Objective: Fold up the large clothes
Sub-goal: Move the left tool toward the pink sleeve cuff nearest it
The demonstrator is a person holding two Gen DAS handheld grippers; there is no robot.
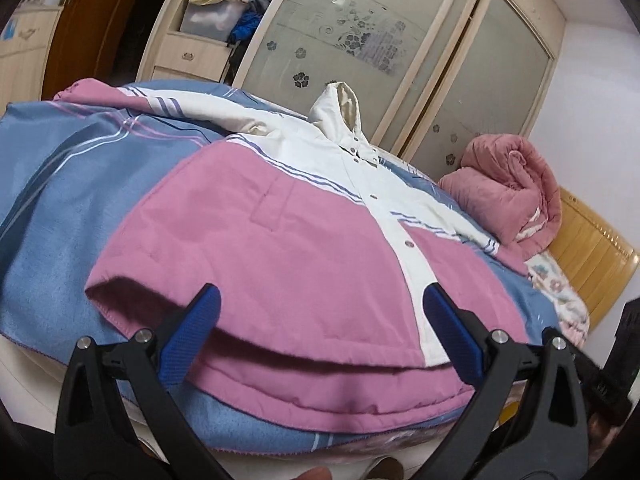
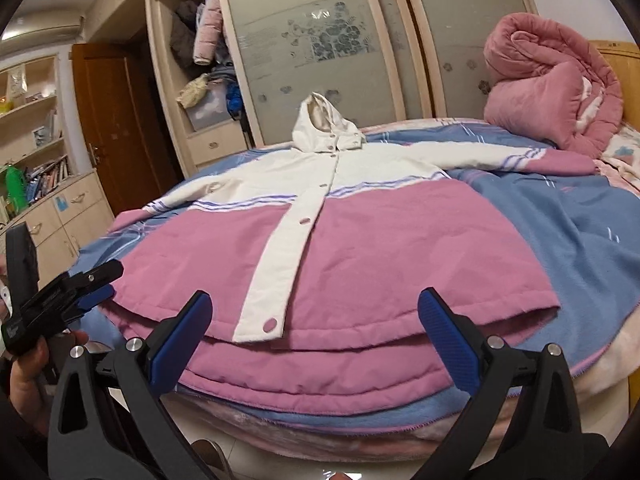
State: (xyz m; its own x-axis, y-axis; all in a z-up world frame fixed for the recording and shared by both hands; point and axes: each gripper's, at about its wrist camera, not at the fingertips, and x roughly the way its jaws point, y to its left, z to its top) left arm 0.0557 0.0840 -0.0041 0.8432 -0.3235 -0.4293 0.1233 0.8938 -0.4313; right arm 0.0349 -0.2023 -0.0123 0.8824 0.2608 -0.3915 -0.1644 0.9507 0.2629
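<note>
From the left wrist view, the left tool [image 1: 320,312] hovered with its blue-padded fingers [image 1: 208,312] spread wide and nothing between them, poised just at the pink hem of a hooded coat [image 1: 280,240]. The coat lay front-up and buttoned on a blue striped blanket [image 1: 60,200] covering the bed, its white hood [image 1: 340,116] pointing toward the sliding wardrobe doors [image 1: 360,40]. A rolled pink quilt [image 1: 508,184] sat near the wooden headboard [image 1: 592,248].

From the right wrist view, the right tool [image 2: 316,316] was likewise spread apart and empty, at the coat's [image 2: 400,240] hem beside the white button placket [image 2: 288,248]. The left tool [image 2: 94,292] appeared at the left edge by the hem corner. Both sleeves lay stretched outward on the blanket [image 2: 580,240].
</note>
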